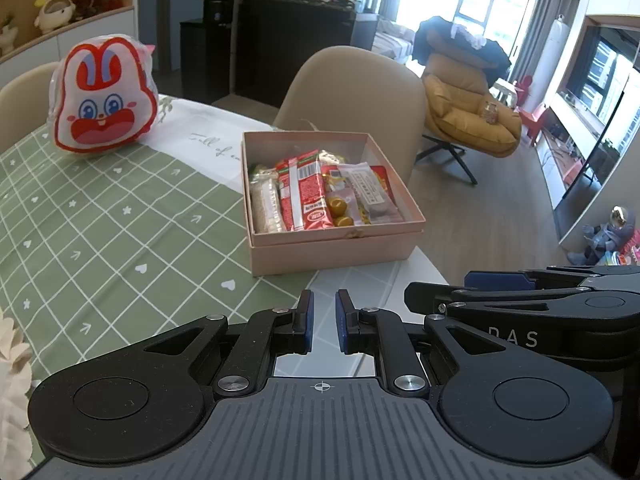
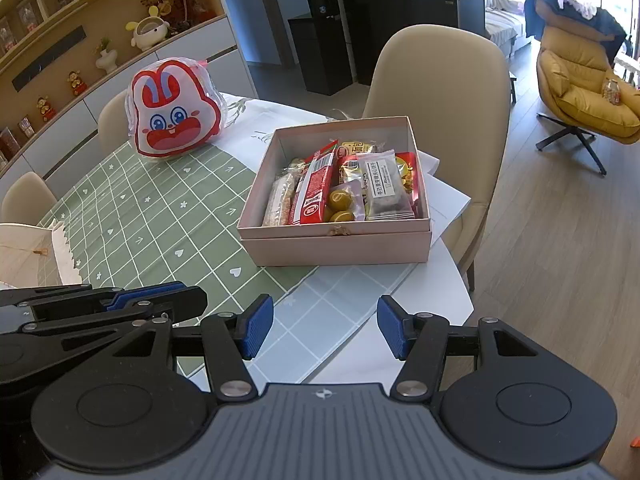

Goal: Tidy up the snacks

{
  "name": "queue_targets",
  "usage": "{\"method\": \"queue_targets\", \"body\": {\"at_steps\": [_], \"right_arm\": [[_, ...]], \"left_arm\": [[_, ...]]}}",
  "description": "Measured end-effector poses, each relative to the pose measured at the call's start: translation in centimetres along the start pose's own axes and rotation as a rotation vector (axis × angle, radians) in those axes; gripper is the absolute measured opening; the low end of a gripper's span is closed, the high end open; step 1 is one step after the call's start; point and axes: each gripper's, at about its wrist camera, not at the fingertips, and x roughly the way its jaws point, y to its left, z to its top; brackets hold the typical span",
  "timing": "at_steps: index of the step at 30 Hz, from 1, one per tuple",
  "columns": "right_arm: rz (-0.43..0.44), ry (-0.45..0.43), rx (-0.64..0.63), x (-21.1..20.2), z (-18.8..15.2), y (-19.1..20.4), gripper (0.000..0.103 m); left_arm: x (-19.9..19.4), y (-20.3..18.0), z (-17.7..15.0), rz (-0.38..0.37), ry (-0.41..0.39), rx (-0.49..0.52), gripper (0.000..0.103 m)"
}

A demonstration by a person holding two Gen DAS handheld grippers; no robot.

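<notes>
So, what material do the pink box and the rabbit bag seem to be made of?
Pink box: most likely stiff cardboard with a matte paper finish; the walls are thin and straight with crisp corners and no shine.
Rabbit bag: apparently thin glossy plastic film; its clear edges catch the light and it looks puffy, with the rabbit face printed on it.

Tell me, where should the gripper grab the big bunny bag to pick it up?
Probably the top. The bunny bag stands upright on the tablecloth, puffy and wide, its ears tapering at the top. Coming from above, the open right gripper could pinch the ears front-to-back; the body looks too fat for the jaws.
</notes>
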Motion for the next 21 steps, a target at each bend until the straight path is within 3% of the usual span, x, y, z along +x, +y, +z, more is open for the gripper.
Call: {"method": "queue_targets", "body": {"at_steps": [21], "right_arm": [[-0.011,0.01,-0.019,0.35,-0.09,0.09,0.058]], "left_arm": [[0.28,0.54,-0.12,-0.008,-0.008,-0.038,0.016]]}}
